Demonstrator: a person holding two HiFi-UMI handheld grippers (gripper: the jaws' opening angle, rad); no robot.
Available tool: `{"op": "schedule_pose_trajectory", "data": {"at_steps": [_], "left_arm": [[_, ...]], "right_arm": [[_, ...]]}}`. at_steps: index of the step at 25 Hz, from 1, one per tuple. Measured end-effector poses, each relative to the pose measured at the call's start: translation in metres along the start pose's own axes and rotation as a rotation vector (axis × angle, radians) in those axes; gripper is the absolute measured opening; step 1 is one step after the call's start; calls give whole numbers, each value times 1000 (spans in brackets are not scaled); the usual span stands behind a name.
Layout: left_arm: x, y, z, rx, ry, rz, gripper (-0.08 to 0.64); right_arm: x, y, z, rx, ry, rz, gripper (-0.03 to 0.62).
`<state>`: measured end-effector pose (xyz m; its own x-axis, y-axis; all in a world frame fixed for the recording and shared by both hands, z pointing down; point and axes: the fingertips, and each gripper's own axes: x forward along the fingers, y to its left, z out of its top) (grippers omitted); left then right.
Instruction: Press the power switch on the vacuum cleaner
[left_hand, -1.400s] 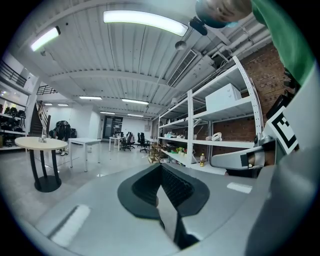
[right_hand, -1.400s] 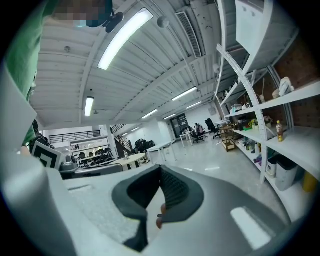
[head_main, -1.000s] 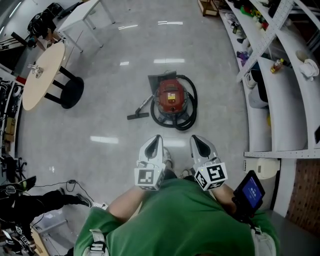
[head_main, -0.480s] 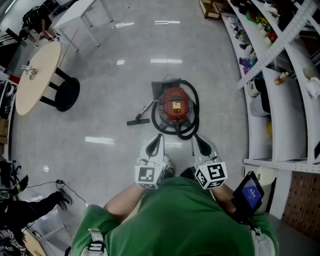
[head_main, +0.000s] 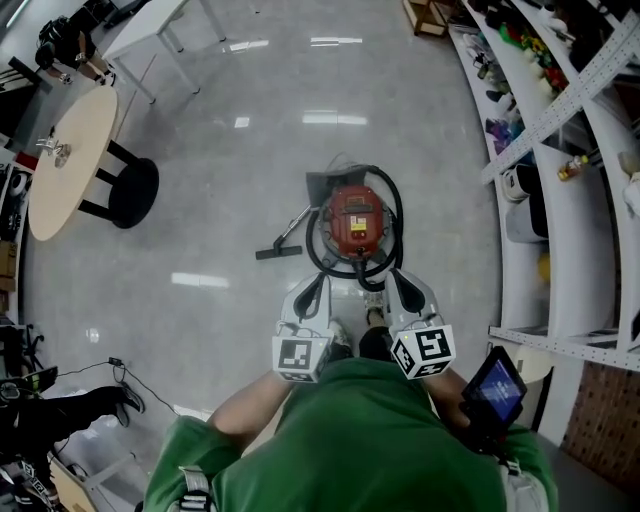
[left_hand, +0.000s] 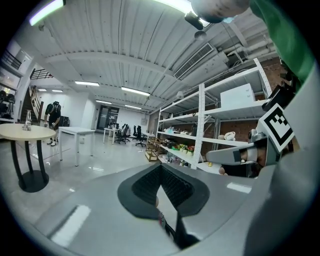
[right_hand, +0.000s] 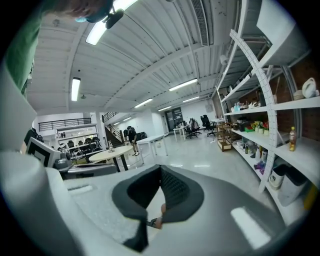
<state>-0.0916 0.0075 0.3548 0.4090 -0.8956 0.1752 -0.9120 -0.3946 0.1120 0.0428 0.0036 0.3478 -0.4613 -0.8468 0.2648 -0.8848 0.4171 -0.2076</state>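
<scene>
Both claws are pointing forward, side by side. The left claw (head_main: 316, 282) is sitting with its jaws together on nothing, and the right claw (head_main: 393, 278) is doing the same. The red vacuum cleaner (head_main: 352, 220) is standing on the floor (head_main: 200, 200) just ahead of the two tips, its black hose (head_main: 392, 240) looping round it — the label on its top is showing too small to read.

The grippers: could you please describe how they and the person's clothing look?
The left gripper and right gripper are grey tapered shells with black ribbed pads, each bearing a white cube with black square markers. The person wears a green short-sleeved top.
</scene>
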Motion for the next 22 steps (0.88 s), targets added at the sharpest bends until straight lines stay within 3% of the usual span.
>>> {"op": "schedule_pose_trajectory", "data": {"at_steps": [14,22], "left_arm": [[99,11,-30,-3,136,64,6],[149,13,-71,-8,229,91,6]], "right_arm": [[77,-75,-12,38,101,48,3],[119,-119,-47,67,177,66,2]]}}
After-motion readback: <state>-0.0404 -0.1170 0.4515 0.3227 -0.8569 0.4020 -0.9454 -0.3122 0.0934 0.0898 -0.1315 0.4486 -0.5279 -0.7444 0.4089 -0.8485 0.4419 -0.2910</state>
